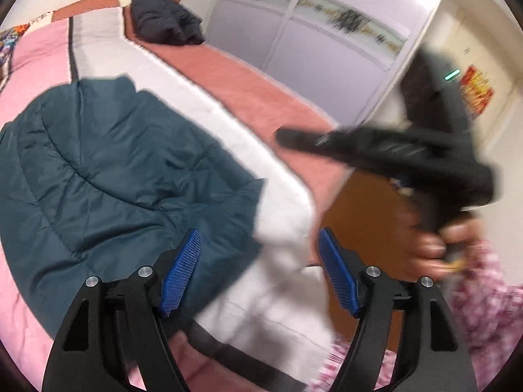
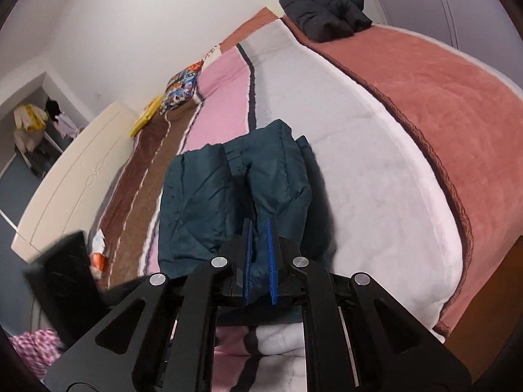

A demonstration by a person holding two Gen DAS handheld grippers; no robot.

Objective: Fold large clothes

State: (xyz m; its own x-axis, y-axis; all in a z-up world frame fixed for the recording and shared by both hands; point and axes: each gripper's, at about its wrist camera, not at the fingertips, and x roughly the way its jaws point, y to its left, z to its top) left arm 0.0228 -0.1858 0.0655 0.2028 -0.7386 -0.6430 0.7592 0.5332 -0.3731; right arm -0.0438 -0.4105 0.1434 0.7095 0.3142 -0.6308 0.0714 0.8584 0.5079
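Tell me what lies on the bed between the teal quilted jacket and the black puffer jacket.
Only bare blanket: white plush and a pink strip separate the teal jacket from the black jacket, clearest in the right wrist view.

A dark teal jacket is seen on a bed covered in broad bands of white, pink, terracotta and brown. Beyond the jacket, a black garment is laid on the terracotta band. Blue ribbed pads are carried on black tongs. A pink-and-white patterned sleeve is visible.
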